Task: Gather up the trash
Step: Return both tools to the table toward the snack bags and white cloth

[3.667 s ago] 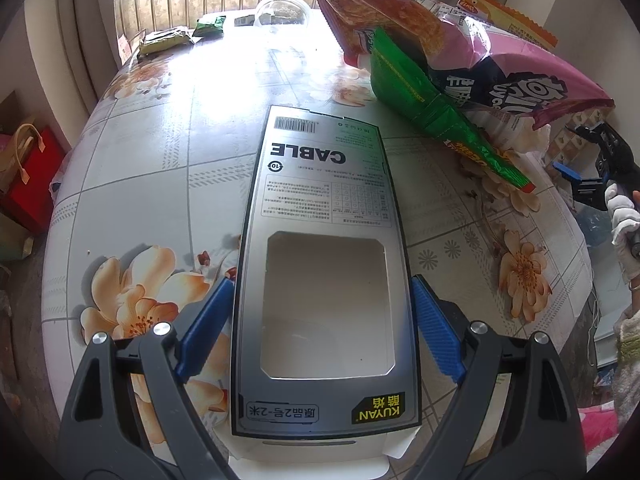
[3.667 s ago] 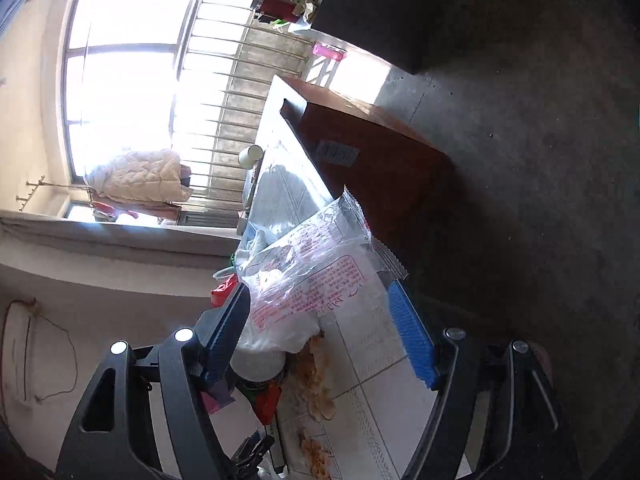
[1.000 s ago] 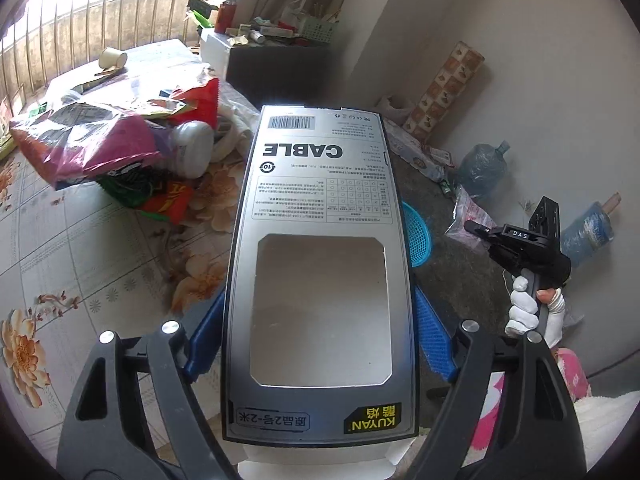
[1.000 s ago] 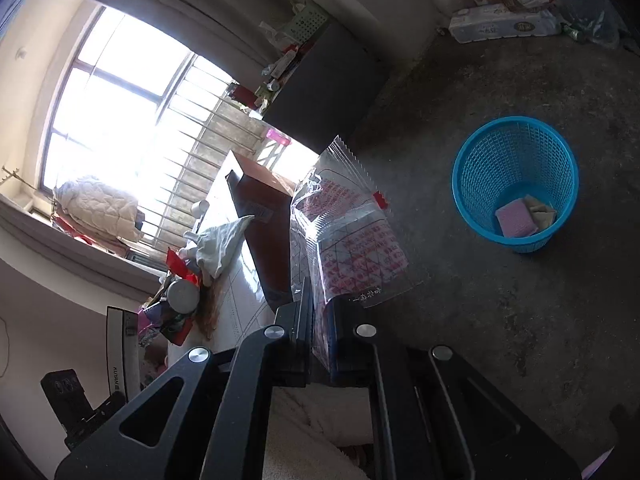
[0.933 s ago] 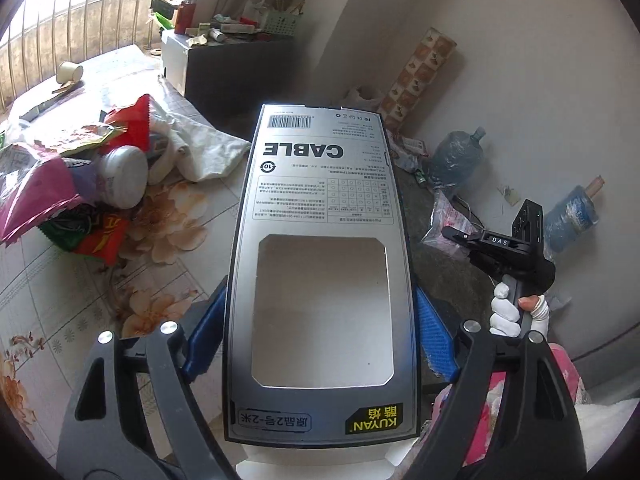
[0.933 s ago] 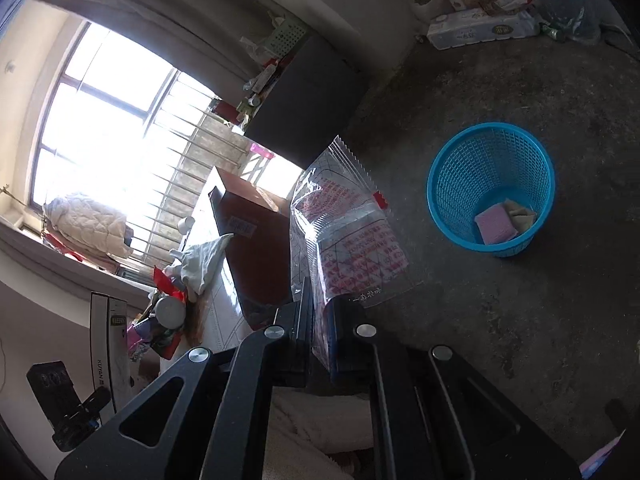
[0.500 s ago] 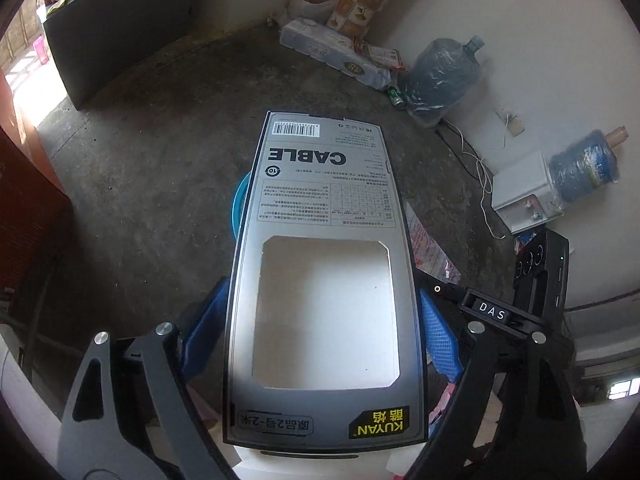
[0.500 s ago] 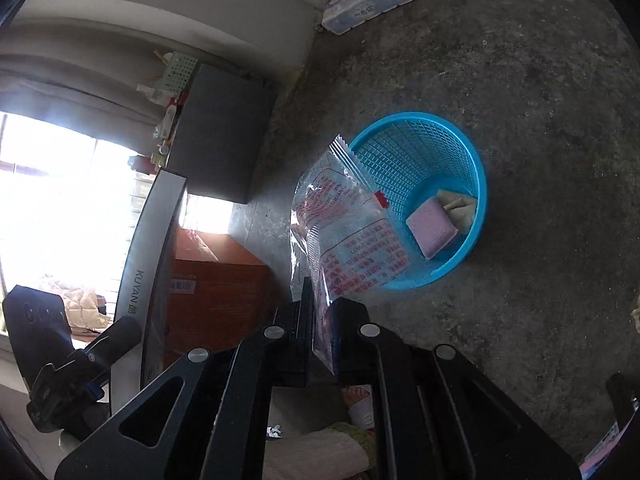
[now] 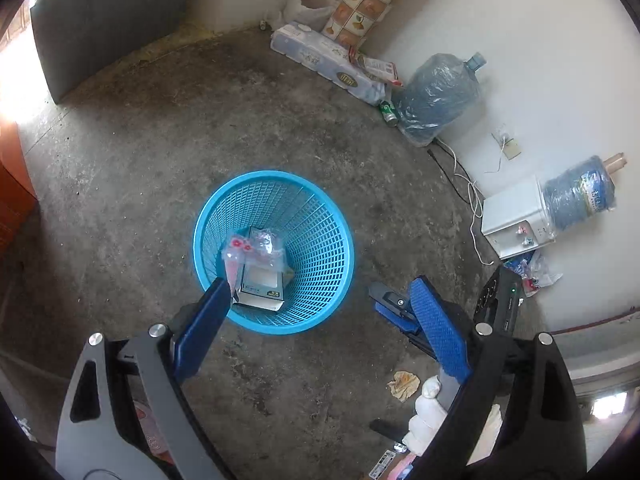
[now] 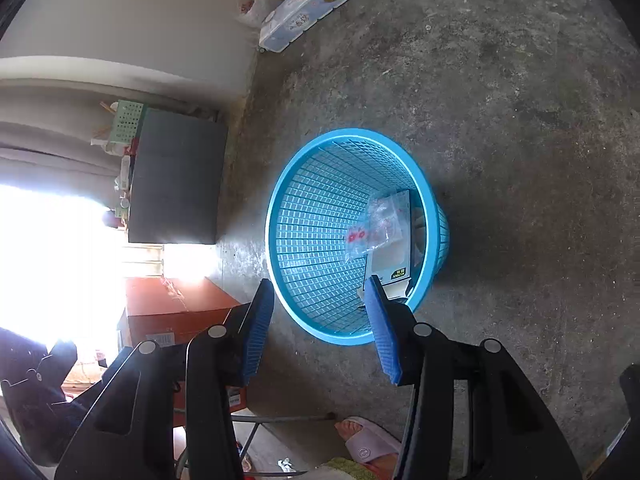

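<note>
A blue mesh basket [image 9: 276, 256] is seen standing on the concrete floor [image 9: 140, 152], near the centre of the left wrist view and just past the centre of the right wrist view. Inside it a cable box [image 9: 262, 280] is lying, with a clear plastic bag [image 9: 252, 250] printed in red resting on top of it. In the right wrist view the same box [image 10: 394, 264] and bag [image 10: 376, 224] are found toward the basket's three o'clock wall.

The left gripper [image 9: 320, 320] is held above the basket's near rim, its jaws spread wide and opening further, with nothing between them; the left blue pad is seen at seven o'clock of the basket, the right pad at four o'clock. The right gripper [image 10: 320, 324] is held over the rim at six o'clock, its jaws parted and opening, with nothing clamped.

In the left wrist view the right gripper's blue tip is seen at about four o'clock from the basket, gripped below by a white-gloved hand [image 9: 428, 416]. A crumpled paper scrap [image 9: 404, 384] is lying on the floor at five o'clock from the basket. Against the wall at one to three o'clock, a pack of tissue rolls [image 9: 324, 64], a wrapped water bottle [image 9: 436, 96] and a white dispenser [image 9: 516, 216] are set. A slippered foot [image 10: 368, 444] is visible at the lower edge of the right wrist view.
</note>
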Motion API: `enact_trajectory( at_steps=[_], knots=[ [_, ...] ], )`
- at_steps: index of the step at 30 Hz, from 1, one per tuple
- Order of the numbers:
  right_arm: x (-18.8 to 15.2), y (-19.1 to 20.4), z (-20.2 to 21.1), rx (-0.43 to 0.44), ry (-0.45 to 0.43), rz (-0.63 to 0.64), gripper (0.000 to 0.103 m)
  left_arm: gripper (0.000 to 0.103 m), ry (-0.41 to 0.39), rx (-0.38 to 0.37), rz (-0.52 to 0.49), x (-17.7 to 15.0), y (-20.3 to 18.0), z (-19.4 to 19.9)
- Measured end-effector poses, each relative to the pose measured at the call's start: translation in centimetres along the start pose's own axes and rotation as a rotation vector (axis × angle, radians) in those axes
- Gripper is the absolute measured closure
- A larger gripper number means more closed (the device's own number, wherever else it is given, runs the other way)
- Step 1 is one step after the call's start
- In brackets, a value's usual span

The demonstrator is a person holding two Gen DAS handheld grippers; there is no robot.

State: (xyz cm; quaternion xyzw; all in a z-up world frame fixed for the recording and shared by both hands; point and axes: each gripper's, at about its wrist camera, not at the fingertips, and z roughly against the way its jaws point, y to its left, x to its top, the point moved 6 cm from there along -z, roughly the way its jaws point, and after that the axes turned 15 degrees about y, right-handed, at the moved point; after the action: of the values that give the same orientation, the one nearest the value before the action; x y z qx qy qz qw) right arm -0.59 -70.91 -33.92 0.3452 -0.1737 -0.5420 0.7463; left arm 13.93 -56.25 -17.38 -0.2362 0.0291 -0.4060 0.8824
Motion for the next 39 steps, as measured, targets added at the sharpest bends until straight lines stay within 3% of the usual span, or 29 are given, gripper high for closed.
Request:
enact_trajectory(
  at_steps=[5,11,15,19,23,28,34,39],
  knots=[
    [-2.9,0.9,2.8,-0.047,-0.039,0.089,0.057,0.016,-0.145,-0.032,-0.101,-3.4,-1.9,6.2],
    [-7.4,6.5,7.0,-0.052,-0.084,0.3,0.057,0.016,-0.256,-0.062,-0.193,-12.1,-1.9,15.0],
    [-12.0,12.9,8.3,-0.039,-0.071,0.512,0.056,0.016,-0.352,0.021,-0.203,-19.1,1.2,20.9],
    [-17.9,20.0,8.0,0.028,-0.008,0.729,0.051,0.016,-0.46,0.145,-0.122,-26.3,6.2,26.2],
    [-25.2,26.9,5.6,0.037,0.06,0.988,0.044,0.016,-0.555,0.243,0.023,-32.5,11.6,29.9],
    [-33.5,33.7,-0.4,-0.036,0.129,1.264,0.044,0.016,-0.638,0.298,0.201,-37.6,17.4,32.4],
    [-36.0,38.8,-8.4,-0.142,0.183,1.365,0.044,0.016,-0.732,0.226,0.315,-41.4,22.5,34.6],
    [-35.6,40.4,-14.5,-0.247,0.235,1.399,0.044,0.016,-0.875,0.08,0.339,-42.3,24.8,38.3]
  ],
)
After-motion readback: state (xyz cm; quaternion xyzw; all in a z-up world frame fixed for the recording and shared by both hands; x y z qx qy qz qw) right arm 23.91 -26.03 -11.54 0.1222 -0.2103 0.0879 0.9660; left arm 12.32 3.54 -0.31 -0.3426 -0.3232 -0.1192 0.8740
